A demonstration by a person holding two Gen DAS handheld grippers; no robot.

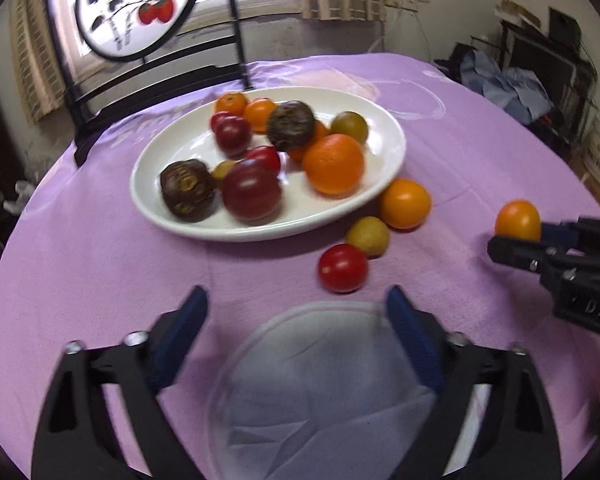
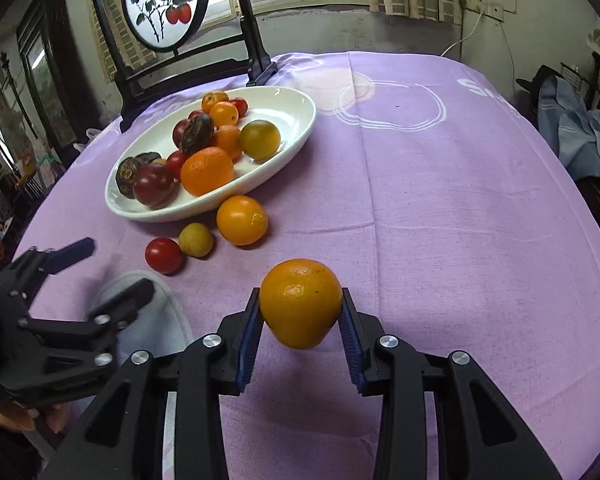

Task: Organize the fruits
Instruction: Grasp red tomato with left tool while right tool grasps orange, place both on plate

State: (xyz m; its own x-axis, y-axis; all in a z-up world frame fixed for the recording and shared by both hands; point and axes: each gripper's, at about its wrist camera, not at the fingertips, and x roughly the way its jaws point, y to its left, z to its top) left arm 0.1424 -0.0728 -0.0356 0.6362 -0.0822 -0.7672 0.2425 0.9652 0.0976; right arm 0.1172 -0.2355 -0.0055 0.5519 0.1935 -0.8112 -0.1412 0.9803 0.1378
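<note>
A white oval plate [image 1: 172, 216] [image 2: 296, 120] holds several fruits: oranges, dark red tomatoes, dark wrinkled fruits and a green one. Beside its near rim lie an orange [image 1: 405, 204] [image 2: 242, 220], a small yellow-green fruit [image 1: 367, 236] [image 2: 196, 240] and a red tomato [image 1: 343, 268] [image 2: 163, 255]. My right gripper [image 2: 300, 312] [image 1: 500, 240] is shut on an orange [image 2: 300, 302] [image 1: 518, 220], held a little above the cloth. My left gripper [image 1: 296, 304] [image 2: 112, 268] is open and empty, over a white patch printed on the cloth [image 1: 320, 380].
The round table has a purple cloth [image 2: 440, 208]. A black-framed round painted screen [image 1: 136, 8] [image 2: 166, 4] stands at the far edge behind the plate. Clutter and blue fabric [image 1: 508, 88] lie beyond the table at the right.
</note>
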